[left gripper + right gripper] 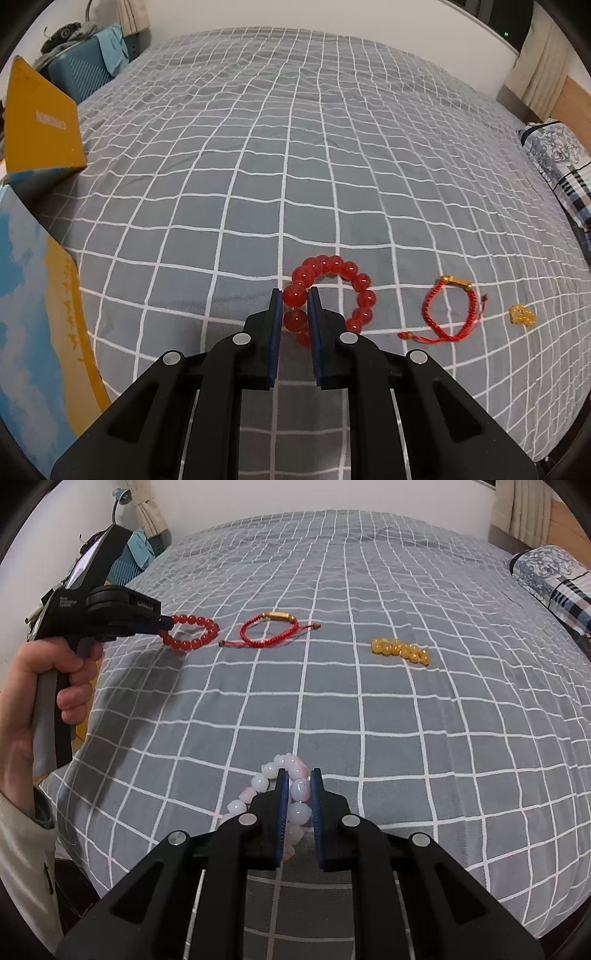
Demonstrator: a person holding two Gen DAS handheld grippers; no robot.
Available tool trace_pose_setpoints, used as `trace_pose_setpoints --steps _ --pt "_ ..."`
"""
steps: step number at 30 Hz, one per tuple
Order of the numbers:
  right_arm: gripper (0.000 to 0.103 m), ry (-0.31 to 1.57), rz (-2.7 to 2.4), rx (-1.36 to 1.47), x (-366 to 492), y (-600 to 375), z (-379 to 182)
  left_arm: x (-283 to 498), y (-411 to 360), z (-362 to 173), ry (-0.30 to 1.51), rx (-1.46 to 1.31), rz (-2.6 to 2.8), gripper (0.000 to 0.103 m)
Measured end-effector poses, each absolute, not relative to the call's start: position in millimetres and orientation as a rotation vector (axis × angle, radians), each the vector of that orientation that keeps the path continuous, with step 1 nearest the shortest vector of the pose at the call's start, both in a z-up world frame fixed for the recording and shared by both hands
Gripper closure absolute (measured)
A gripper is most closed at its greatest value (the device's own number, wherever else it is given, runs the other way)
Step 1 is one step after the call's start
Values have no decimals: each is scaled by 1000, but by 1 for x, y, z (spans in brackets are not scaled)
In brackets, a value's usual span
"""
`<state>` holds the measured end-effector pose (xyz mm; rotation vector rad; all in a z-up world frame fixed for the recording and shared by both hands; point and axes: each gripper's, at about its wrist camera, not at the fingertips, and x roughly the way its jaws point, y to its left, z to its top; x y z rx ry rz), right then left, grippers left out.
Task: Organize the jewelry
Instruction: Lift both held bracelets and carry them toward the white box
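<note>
My left gripper (295, 295) is shut on a red bead bracelet (354, 280), whose loop rests on the grey checked bedspread (258, 166); the bracelet also shows in the right wrist view (192, 631) with the left gripper (162, 624) clamped on its left end. My right gripper (298, 775) is shut on a pale pink-white bead bracelet (258, 786) near the bed's front edge. A red cord bracelet with a gold tube (452, 310) (269, 629) lies right of the red beads. A yellow bead bracelet (522, 314) (400, 650) lies further right.
An open yellow and blue box (40, 258) stands at the left edge of the bed, its lid (40, 122) raised. A patterned pillow (557, 155) (550, 579) lies at the far right. A teal case (81, 70) stands beyond the bed's left side.
</note>
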<state>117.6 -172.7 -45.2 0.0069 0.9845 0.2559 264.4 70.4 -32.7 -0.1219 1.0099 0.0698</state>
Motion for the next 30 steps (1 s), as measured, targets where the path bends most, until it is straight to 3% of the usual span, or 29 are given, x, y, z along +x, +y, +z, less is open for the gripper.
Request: trace_pose_setpoints --steps 30 --pt "92 890 173 21 116 -169 42 191 80 45 978 -133 -8 90"
